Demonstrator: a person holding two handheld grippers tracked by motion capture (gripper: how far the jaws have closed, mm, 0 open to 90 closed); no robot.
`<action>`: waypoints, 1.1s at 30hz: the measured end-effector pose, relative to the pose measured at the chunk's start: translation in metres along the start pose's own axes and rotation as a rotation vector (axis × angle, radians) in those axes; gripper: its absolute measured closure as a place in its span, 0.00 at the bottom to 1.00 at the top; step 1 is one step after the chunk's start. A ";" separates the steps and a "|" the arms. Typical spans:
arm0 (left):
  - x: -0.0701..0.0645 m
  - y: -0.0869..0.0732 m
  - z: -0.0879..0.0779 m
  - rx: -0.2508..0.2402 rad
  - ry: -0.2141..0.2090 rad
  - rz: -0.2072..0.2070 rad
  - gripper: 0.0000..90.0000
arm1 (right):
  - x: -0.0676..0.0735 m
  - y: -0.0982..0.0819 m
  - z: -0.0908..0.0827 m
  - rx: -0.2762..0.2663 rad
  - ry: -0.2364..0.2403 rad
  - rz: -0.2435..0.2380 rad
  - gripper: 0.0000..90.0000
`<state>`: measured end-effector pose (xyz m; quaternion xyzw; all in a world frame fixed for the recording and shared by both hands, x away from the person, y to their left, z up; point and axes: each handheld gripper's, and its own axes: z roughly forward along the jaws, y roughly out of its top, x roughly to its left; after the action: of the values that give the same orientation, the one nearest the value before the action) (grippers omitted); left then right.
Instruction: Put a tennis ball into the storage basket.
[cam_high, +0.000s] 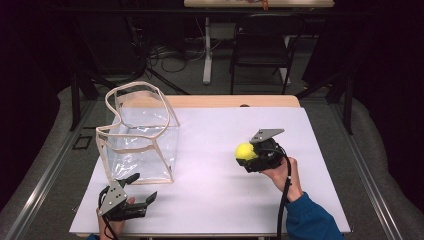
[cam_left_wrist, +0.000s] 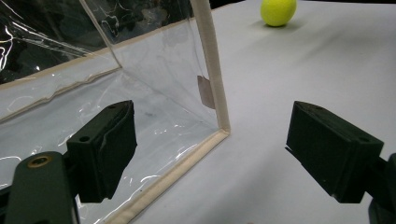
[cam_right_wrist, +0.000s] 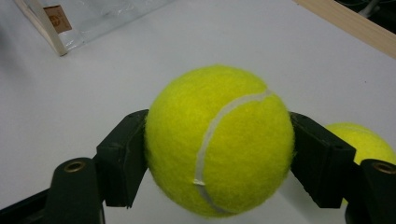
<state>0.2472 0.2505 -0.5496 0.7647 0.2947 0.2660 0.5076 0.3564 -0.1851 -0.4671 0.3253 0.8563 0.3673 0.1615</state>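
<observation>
Where bag (cam_high: 142, 137) stands, second ball (cam_right_wrist: 366, 142).

White table (cam_high: 225, 200) across the middle of the high view, with a wood strip (cam_high: 230, 101) along the far edge, seen again at upper right in the right gripper view. At left centre, standing upright on the white top, a clear bag (cam_high: 142, 145) with beige trim, mouth open upward, a small brown label (cam_left_wrist: 204, 91) by one corner seam. At the right edge of the right gripper view, a yellow ball (cam_right_wrist: 364, 140) on the white top, well apart from the bag.
</observation>
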 end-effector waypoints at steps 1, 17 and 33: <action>0.000 0.000 0.000 -0.001 0.000 -0.001 0.18 | -0.001 0.001 0.001 0.000 0.000 -0.006 0.29; 0.000 0.000 0.000 -0.002 0.001 0.002 0.18 | -0.003 0.014 0.002 0.009 0.002 -0.019 0.29; 0.000 0.000 0.000 -0.003 0.002 0.002 0.18 | -0.003 0.025 0.004 0.012 0.009 -0.035 0.29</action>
<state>0.2473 0.2508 -0.5490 0.7640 0.2941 0.2678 0.5081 0.3718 -0.1715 -0.4513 0.3096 0.8647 0.3607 0.1620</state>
